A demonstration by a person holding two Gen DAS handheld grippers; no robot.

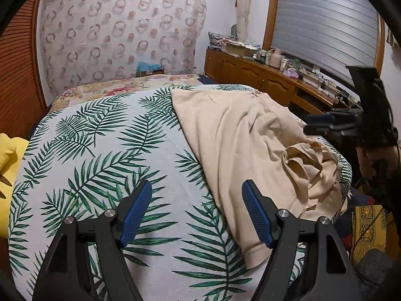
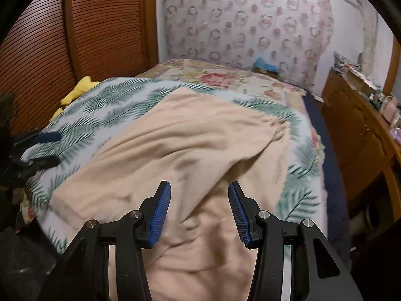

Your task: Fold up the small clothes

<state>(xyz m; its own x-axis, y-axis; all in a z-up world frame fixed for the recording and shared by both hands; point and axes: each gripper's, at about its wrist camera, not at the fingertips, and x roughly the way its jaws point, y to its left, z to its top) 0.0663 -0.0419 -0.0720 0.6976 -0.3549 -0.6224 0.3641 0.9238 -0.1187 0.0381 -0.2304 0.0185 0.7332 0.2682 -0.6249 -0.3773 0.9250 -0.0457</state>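
A beige garment (image 1: 240,135) lies spread on the palm-leaf sheet (image 1: 105,150) of the bed, bunched in folds at its right end (image 1: 308,163). My left gripper (image 1: 196,195) is open and empty, over the sheet just left of the garment's near hem. In the right wrist view the garment (image 2: 190,145) fills the middle. My right gripper (image 2: 199,198) is open and empty directly above its near part. The left gripper (image 2: 45,148) shows blurred at the left edge there; the right gripper (image 1: 335,125) shows at the right of the left wrist view.
A yellow cloth (image 1: 10,155) lies at the bed's left edge, also in the right wrist view (image 2: 77,90). A floral cover (image 2: 220,77) lies beyond the sheet. A wooden sideboard (image 1: 263,77) cluttered with items runs along the right. A slatted wooden door (image 2: 75,30) stands left.
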